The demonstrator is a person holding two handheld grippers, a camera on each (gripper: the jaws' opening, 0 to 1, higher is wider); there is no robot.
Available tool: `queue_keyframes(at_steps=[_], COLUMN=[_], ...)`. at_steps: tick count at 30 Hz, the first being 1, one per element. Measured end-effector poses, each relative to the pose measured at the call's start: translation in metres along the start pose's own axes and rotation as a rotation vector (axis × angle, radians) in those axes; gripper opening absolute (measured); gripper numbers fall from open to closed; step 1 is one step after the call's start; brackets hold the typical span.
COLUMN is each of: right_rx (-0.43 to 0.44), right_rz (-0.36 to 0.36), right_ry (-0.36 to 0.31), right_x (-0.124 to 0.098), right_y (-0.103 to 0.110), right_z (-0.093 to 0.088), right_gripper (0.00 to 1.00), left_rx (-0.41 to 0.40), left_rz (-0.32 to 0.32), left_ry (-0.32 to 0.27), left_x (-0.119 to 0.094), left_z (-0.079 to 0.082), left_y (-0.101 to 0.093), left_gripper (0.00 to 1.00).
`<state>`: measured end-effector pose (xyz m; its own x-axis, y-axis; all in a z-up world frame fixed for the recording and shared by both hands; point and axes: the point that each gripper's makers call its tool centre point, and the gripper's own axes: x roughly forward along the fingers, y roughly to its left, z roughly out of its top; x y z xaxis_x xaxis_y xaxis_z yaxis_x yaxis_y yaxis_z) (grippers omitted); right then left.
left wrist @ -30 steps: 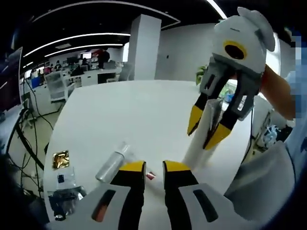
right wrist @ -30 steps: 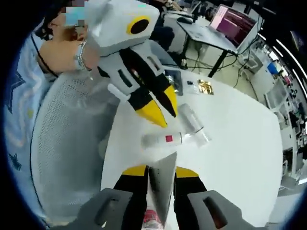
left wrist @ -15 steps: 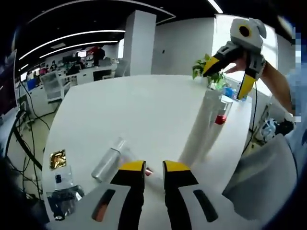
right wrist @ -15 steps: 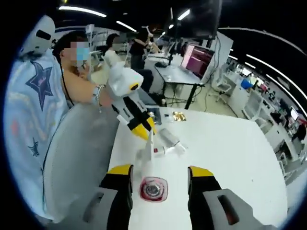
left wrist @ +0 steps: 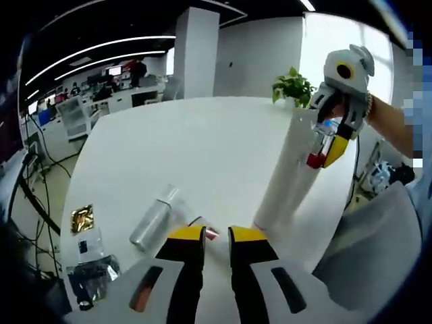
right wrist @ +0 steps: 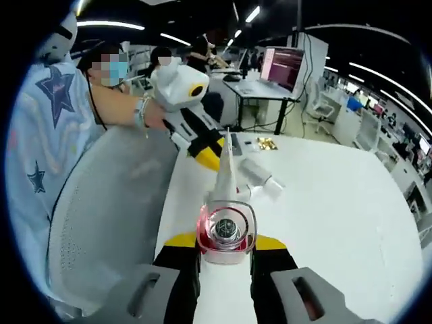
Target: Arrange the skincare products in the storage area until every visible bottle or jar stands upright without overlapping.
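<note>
table [left wrist: 202,148] — matt white | lying bottle [left wrist: 154,219] — clear glossy plastic | tube [left wrist: 287,179] — matt white

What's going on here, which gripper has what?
A person is tidying skincare products on a white table. The right gripper has its jaws closed around the red-capped top of a tall white tube that stands upright near the table's edge. The left gripper hovers low over the table with its jaws nearly together, holding nothing. A clear bottle lies on its side, so it is not yet upright. A gold packet sits nearby.
</note>
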<state>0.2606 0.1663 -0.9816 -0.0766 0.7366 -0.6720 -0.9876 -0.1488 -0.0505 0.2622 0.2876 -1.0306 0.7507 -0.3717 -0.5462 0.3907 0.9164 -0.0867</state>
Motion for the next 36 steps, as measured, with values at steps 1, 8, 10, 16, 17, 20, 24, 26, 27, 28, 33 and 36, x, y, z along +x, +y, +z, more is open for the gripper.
queue_keyframes(at_steps=[1,8,10,16,17,20,24,26,27,28,33,36], right_rx=[-0.007,-0.023,0.004,0.126,0.166,0.253,0.332,0.358,0.367,0.381,0.46,0.487], right_rz=[0.001,0.011,0.053,0.027,0.02,0.0,-0.053,-0.091,-0.107,-0.13,-0.18,-0.199], right_ry=[-0.012,0.025,-0.006,-0.232,-0.31,-0.443,-0.511,-0.521,-0.526,-0.542,-0.675,-0.7], right_x=[0.001,-0.004,-0.013,-0.046,-0.052,-0.061,-0.063,-0.063,-0.063,-0.065,-0.078,-0.083], right_y=[0.0,0.004,0.009,-0.01,-0.014,-0.022,-0.033,-0.039,-0.041,-0.044,-0.047,-0.044], right_z=[-0.001,-0.005,-0.004,0.017,0.025,0.033,0.025,0.018,0.016,0.013,0.012,0.004], right_gripper=[0.21,0.25,0.4,0.4,0.4,0.39,0.36,0.34,0.34,0.34,0.32,0.31], left_rx=[0.0,-0.003,-0.014,-0.047,-0.061,-0.091,-0.005,0.011,-0.005,-0.032,-0.065,-0.08], left_rz=[0.0,-0.008,-0.018,-0.05,-0.07,-0.112,-0.056,-0.024,-0.022,-0.02,0.085,0.124], left_ry=[-0.001,0.02,0.03,0.055,0.067,0.095,0.139,0.177,0.183,0.201,0.226,0.23], left_x=[0.0,0.002,0.003,0.007,0.008,0.015,0.021,0.027,0.03,0.034,0.044,0.047], left_z=[0.0,-0.004,-0.006,-0.012,-0.014,-0.02,-0.032,-0.04,-0.041,-0.044,-0.046,-0.044], left_y=[0.0,-0.001,-0.002,-0.007,-0.011,-0.021,-0.019,-0.017,-0.018,-0.02,-0.003,0.003], left_gripper=[0.09,0.09,0.09,0.13,0.16,0.32,0.43,0.42,0.42,0.43,0.4,0.39])
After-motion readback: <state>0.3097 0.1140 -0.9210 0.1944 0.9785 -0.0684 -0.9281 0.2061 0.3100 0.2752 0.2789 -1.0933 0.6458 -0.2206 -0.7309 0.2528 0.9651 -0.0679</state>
